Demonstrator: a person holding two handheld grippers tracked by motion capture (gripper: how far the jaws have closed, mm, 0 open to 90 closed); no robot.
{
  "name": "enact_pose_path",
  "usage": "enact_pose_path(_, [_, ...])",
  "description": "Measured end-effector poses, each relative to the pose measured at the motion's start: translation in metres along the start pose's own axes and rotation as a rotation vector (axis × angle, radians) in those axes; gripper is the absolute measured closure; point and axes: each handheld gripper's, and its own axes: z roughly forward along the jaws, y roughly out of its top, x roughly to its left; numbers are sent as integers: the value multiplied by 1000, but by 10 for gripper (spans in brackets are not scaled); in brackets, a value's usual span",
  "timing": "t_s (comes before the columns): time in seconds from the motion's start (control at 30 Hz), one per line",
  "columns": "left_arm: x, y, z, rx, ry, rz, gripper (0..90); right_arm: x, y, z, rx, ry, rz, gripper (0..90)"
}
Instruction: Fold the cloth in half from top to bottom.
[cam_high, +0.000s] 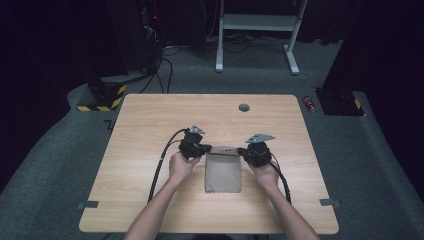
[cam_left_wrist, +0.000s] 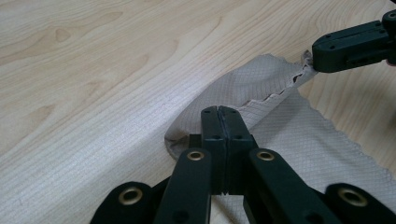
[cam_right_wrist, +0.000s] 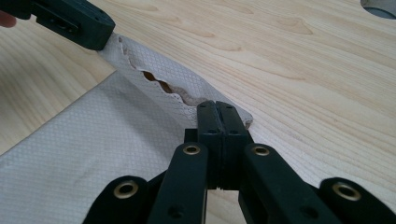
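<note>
Unmarked beige cloth (cam_high: 223, 172) on unlabelled wooden table (cam_high: 150, 125)

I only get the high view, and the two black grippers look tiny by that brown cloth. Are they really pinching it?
Observer: Yes. In the left gripper view the left gripper has its jaws shut on a far corner of the cloth.
Operator: And the other one?
Observer: The right gripper is shut on the other far corner.
Operator: Is the cloth plain?
Observer: No, up close it has a fine grid weave and a zigzag-cut edge.
Operator: Is it flat?
Observer: Not there; the pinched edge is lifted, with a gap under the top layer.
</note>
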Motion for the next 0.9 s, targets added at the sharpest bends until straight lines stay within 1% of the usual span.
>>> enact_pose_path(0.1, [0, -3, -2, -8, -3, -2, 896, 2, -1, -2, 2, 9, 1, 898])
enact_pose_path(0.13, [-1, -4, -3, -14, -7, -13, 896, 2, -1, -2, 0, 12, -5, 898])
enact_pose_path(0.23, [-3, -9, -5, -16, -16, -15, 896, 3, -4, -3, -4, 23, 7, 897])
enact_pose_path(0.33, [-6, -13, -6, -10, -20, 1, 896, 4, -7, -5, -5, 34, 12, 897])
enact_pose_path(0.43, [-8, -16, -7, -17, -27, -7, 896, 5, -10, -8, -6, 42, 11, 897])
enact_pose_path(0.5, [-10, -18, -8, -18, -30, 3, 896, 7, -12, -11, -13, 48, 13, 897])
enact_pose_path(0.6, [-13, -22, -11, -22, -39, 5, 896, 9, -15, -15, -20, 58, 9, 897])
enact_pose_path(0.67, [-15, -25, -14, -27, -36, 17, 896, 12, -19, -17, -24, 67, 9, 897])
enact_pose_path(0.77, [-18, -31, -16, -34, -47, 16, 896, 16, -23, -20, -24, 71, -6, 897])
enact_pose_path(0.9, [-22, -38, -18, -35, -57, 15, 896, 18, -27, -24, -29, 82, -3, 897])
